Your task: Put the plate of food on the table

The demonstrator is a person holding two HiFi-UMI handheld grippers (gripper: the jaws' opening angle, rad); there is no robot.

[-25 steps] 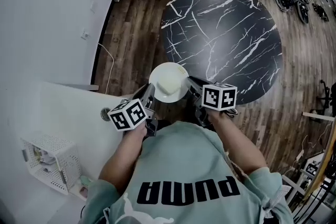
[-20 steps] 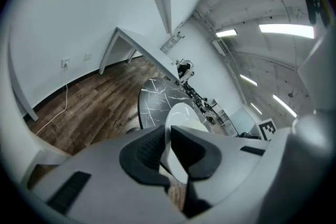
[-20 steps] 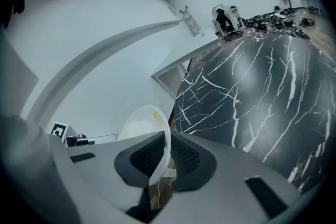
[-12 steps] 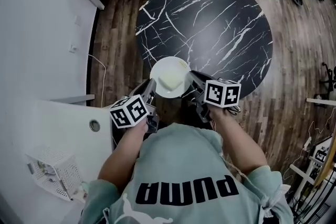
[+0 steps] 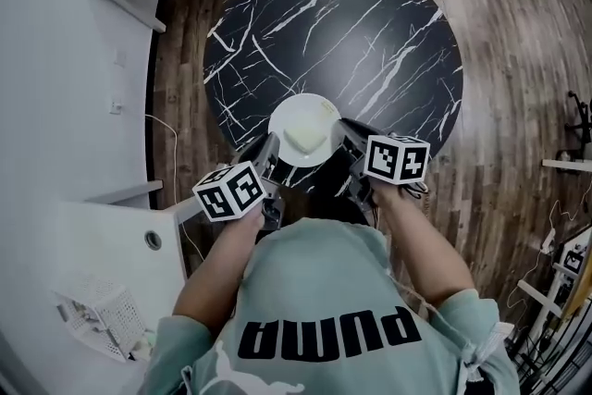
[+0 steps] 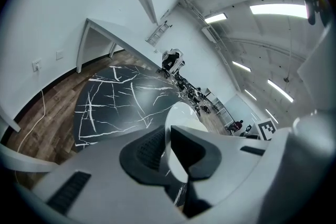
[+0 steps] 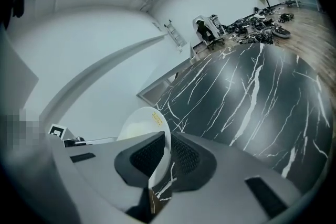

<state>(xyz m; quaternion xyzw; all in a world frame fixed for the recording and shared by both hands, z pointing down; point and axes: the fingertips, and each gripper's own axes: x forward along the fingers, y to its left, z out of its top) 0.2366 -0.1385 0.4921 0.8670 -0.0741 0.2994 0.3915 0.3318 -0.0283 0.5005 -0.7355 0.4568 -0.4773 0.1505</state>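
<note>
Holding plate (image 5: 305, 130) above counter's (image 5: 370, 23) near edge | left gripper (image 5: 269, 151), right gripper (image 5: 346, 134): fingers pinching opposite rims | keep level; lower together; release once seated

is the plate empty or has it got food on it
Has food: in the head view a pale lump lies in the middle of the white plate. What kind of food it is, cannot tell.
</note>
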